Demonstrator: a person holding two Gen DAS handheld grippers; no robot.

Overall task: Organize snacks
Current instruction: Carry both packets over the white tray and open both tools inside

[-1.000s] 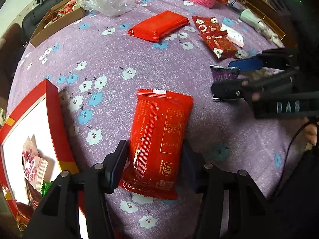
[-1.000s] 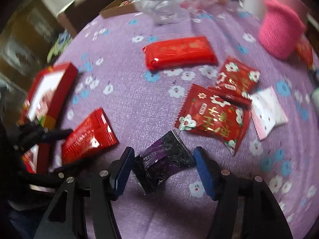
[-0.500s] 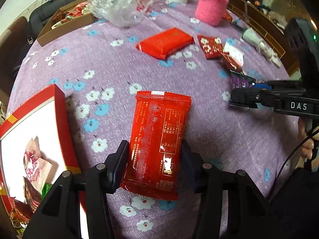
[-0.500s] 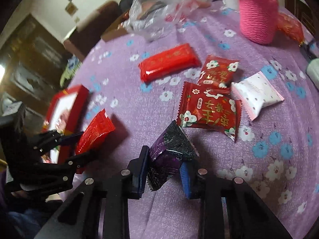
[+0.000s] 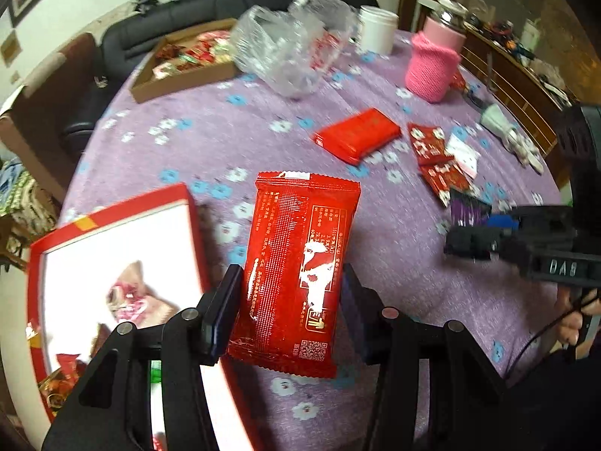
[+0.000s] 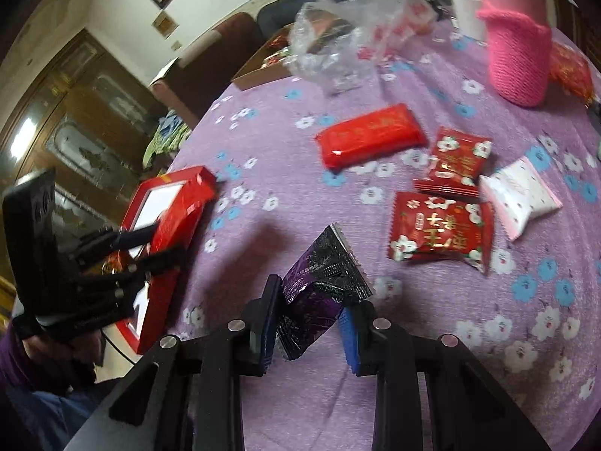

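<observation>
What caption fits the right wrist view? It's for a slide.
Right gripper lifts a purple packet above the table, red box at left.

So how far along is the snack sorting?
Partly done. A few snacks already lie in the red box. In hand: the left gripper is shut on a red packet, the right gripper on a purple packet, both lifted. Left on the table: a red bar, two flowered red packets and a white packet.
</observation>
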